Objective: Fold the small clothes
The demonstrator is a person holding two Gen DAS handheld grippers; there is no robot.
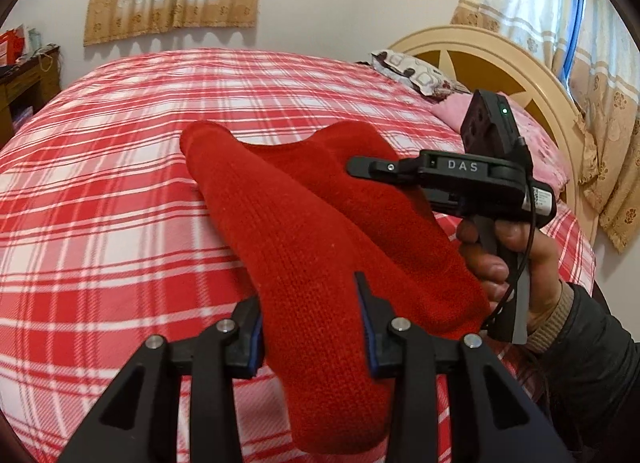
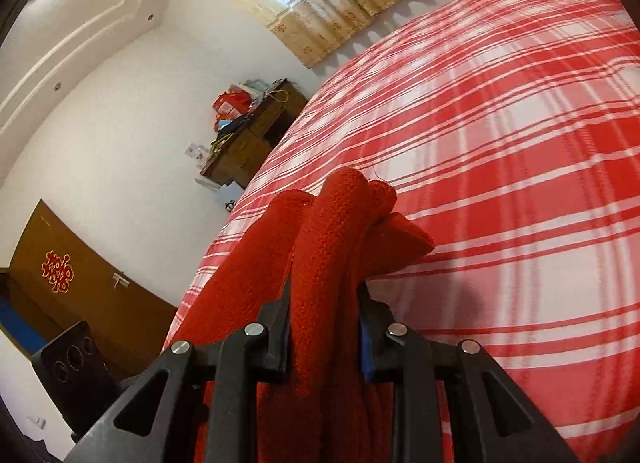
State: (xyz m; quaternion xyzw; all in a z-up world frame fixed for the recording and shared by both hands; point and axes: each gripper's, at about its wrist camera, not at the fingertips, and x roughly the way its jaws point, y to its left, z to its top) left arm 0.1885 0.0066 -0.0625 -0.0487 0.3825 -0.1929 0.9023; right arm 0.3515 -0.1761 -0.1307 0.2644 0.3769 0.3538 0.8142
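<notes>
At the far left of the room a dark wooden cabinet (image 1: pixel 28 79) stands against the wall, and the bed (image 1: pixel 120 183) with its red-and-white checked cover fills the middle of both views. Above that cover hangs a red knitted garment (image 1: pixel 304 223), lifted clear of the bed along most of its length; whether its far end brushes the cover cannot be told. The left claw (image 1: pixel 312 327) has its two blue-padded fingers on either side of a thick fold at the garment's near end, the knit bulging between them, so it appears clamped on the cloth. Further right, the right claw (image 2: pixel 326 323) is closed on a bunched edge of the same garment, with folds spilling forward past its fingertips and down beneath it; in the left wrist view its black body (image 1: pixel 460 179) sits level at the garment's right side, held by the person's right hand (image 1: pixel 516 259). The knit looks soft, light and limp, with no stiffness of its own, so it will likely sag and twist between the two holds rather than keep a line. Its looped surface should give the pads good purchase, though a thick bunch may slip out layer by layer. A cleaner hold would probably be at flat corners or a hem. At the far right stands the headboard (image 1: pixel 500 59).
</notes>
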